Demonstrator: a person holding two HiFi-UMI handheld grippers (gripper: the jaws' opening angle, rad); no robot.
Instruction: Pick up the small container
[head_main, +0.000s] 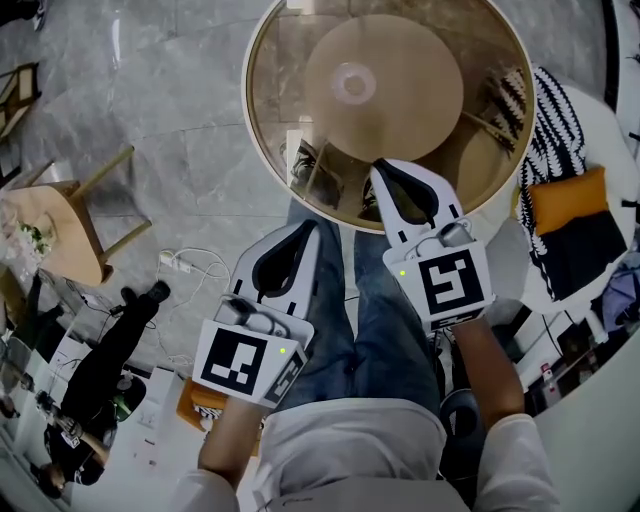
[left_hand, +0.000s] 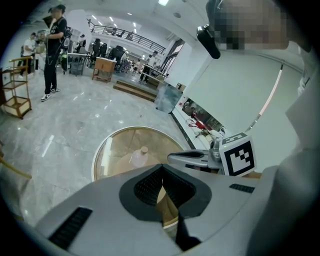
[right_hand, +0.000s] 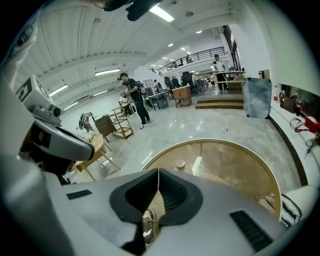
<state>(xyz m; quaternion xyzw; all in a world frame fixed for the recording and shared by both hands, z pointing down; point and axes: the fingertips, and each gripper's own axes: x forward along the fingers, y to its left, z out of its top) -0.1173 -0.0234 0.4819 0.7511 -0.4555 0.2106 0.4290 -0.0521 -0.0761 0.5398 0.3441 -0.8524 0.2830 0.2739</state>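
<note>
Head view, step: approach; nothing is picked up yet. My right claw (head_main: 381, 166) hangs over the near rim of the round glass desk (head_main: 275, 60); my left claw (head_main: 311, 227) is short of it.
Head view, target: the small container (head_main: 353, 83) stands at the desk's middle, well apart from both claws.
Left gripper view, claw: jaws together, nothing between them.
Left gripper view, target axis: the small container (left_hand: 141, 156) is upright, long axis vertical, cap up.
Right gripper view, claw: jaws together, empty; the small container (right_hand: 179, 164) sits ahead, beyond the tips.
Next move, judged: open one claw, reach to the middle, bracket the body from its sides, then close.
</note>
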